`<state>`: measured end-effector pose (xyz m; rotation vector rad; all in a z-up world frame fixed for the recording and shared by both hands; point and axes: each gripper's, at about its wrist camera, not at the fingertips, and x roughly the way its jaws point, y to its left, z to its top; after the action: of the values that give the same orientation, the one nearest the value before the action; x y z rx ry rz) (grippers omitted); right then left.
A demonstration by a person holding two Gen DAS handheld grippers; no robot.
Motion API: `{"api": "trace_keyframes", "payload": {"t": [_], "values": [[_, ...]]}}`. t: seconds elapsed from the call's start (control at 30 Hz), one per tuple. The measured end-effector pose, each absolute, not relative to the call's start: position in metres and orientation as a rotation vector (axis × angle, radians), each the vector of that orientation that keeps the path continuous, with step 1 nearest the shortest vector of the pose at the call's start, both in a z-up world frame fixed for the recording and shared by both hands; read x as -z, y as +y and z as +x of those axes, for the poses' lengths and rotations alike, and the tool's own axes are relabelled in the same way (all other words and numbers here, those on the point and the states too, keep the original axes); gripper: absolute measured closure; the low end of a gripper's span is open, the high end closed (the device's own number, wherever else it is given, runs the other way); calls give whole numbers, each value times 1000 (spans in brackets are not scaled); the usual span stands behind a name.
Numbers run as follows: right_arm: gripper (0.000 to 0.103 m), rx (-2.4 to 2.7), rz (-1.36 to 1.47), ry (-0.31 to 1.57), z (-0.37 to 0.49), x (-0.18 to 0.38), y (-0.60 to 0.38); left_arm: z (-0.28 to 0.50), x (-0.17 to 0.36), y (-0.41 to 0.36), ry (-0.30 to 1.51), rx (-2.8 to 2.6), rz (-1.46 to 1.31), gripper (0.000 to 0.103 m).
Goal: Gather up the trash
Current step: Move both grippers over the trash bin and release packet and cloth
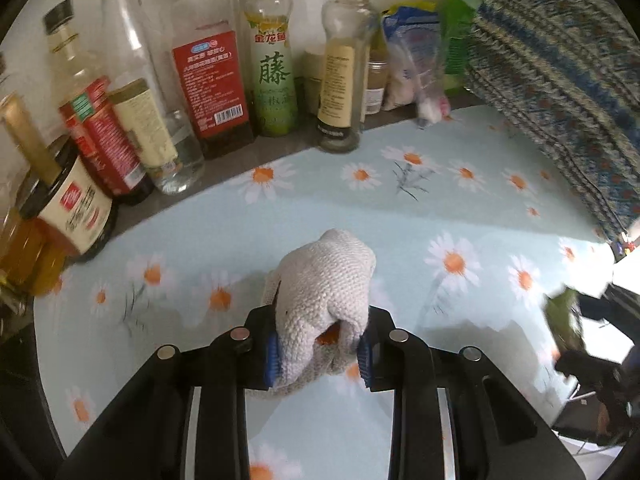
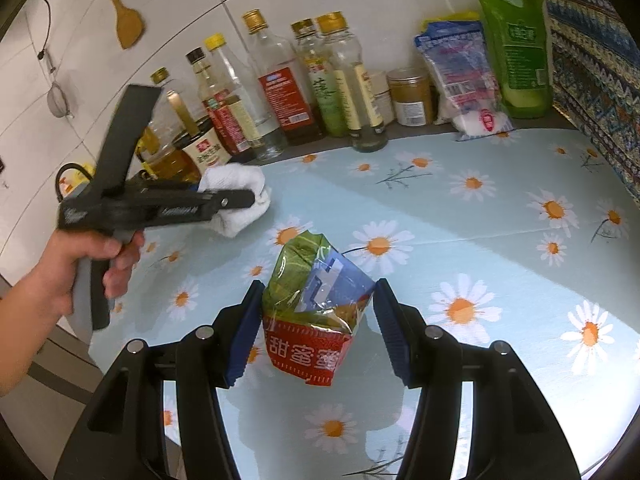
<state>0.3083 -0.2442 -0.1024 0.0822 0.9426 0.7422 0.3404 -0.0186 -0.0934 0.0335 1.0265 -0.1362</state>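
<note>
My left gripper point(image 1: 320, 354) is shut on a white knitted cloth point(image 1: 322, 284), held over the daisy-print tablecloth point(image 1: 440, 208). In the right wrist view the left gripper point(image 2: 250, 199) and the cloth point(image 2: 240, 184) sit at the left near the bottles. My right gripper point(image 2: 316, 332) is open, its blue pads on either side of a crumpled snack wrapper point(image 2: 316, 304), green, blue and red, lying on the tablecloth point(image 2: 480, 220). The pads do not touch the wrapper. The wrapper shows blurred at the right edge of the left wrist view point(image 1: 564, 316).
A row of sauce and oil bottles point(image 2: 280, 92) stands along the back wall, with jars point(image 2: 410, 96), a salt bag point(image 2: 464, 72) and a green pouch point(image 2: 520, 48). A patterned cloth point(image 2: 592, 60) hangs at the right. A wooden spatula point(image 2: 128, 20) hangs on the wall.
</note>
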Motion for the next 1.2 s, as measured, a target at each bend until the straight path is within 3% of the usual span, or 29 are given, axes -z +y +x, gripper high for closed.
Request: {"api": "trace_keyframes", "payload": {"t": [0.73, 1.2], "values": [[47, -938, -4, 983, 211, 99, -177, 124, 83, 1, 1051, 136, -136, 75], [47, -1094, -82, 1012, 131, 116, -153, 45, 110, 14, 1105, 124, -233, 75]]}}
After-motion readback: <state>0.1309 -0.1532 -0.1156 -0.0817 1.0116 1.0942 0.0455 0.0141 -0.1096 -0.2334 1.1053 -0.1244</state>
